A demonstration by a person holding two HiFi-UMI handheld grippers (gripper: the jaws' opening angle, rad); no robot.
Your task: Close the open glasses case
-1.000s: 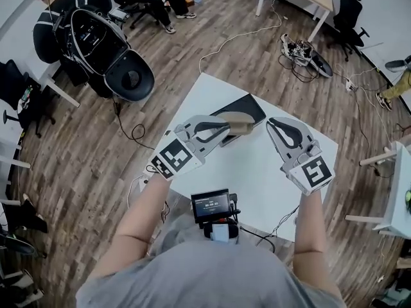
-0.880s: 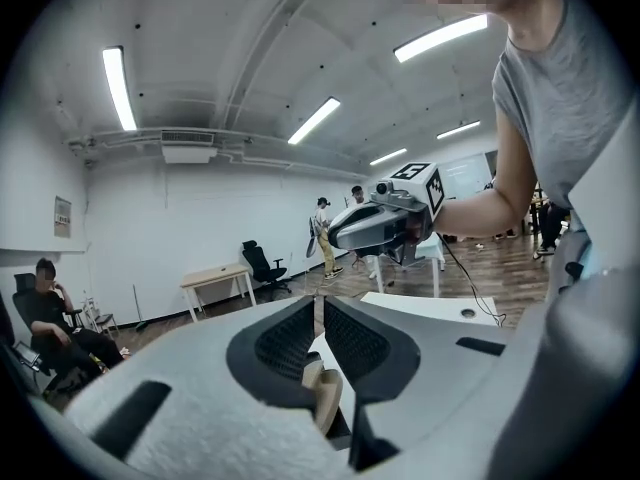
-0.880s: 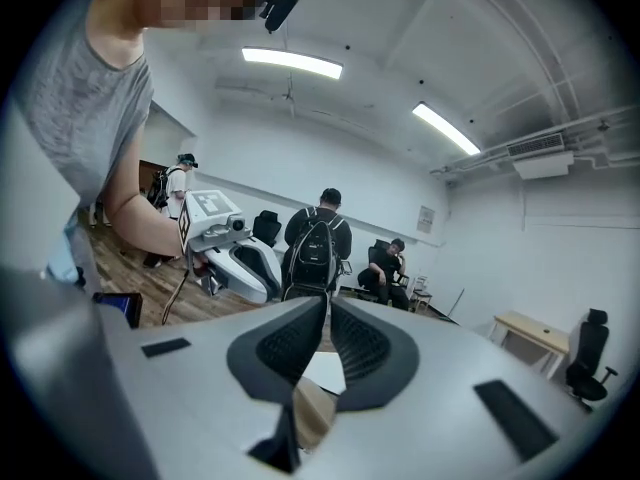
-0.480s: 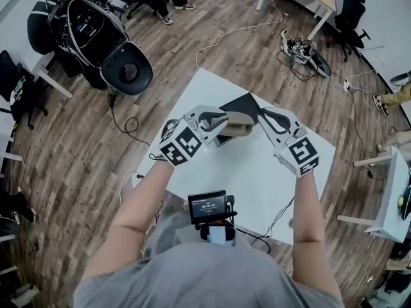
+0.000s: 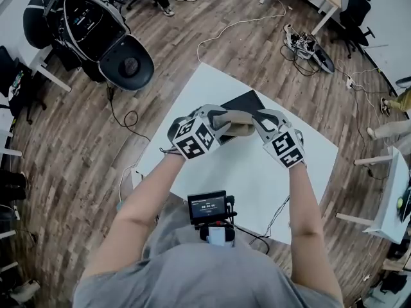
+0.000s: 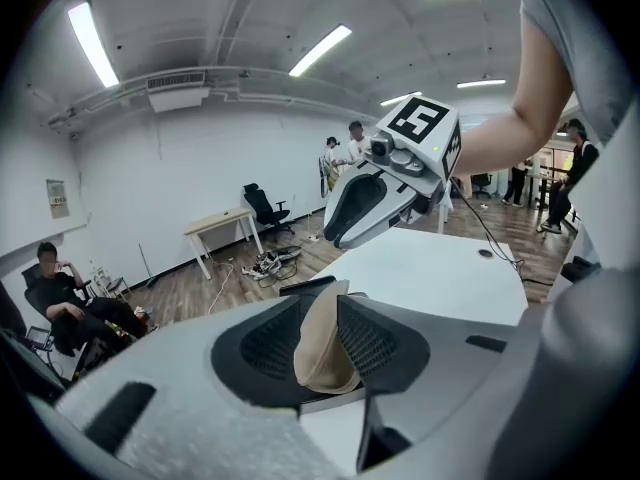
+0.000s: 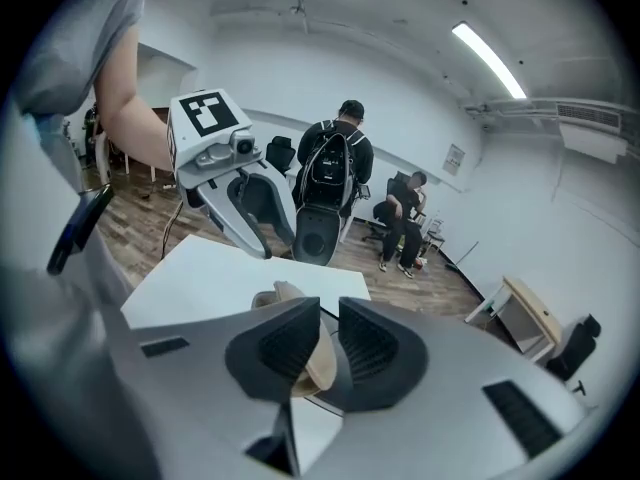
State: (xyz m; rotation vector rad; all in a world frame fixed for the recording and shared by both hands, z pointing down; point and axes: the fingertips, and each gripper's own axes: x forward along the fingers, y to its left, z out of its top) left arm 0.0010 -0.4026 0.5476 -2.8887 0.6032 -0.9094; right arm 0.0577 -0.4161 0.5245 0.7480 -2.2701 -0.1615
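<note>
One glasses case (image 5: 241, 124), tan, hangs above the table (image 5: 257, 178) between two grippers that meet nose to nose. The left gripper (image 5: 223, 122) has its jaws clamped on the case's left end, and the tan shell fills the gap between the pads. The right gripper (image 5: 258, 122) takes the opposite end: its jaws stand narrowly apart with the case's edge pinched between them, pressed against one pad, with only a thin dark line at the other.

Just beyond and beneath both grippers' tips lies one flat black slab (image 5: 243, 101), its far corner close to the table's far edge. Behind the grippers, toward the person, the white top runs bare to the near edge. There is bare top outward of the right gripper too. Outward of the left gripper the table's edge comes sooner, with wooden floor past it.
</note>
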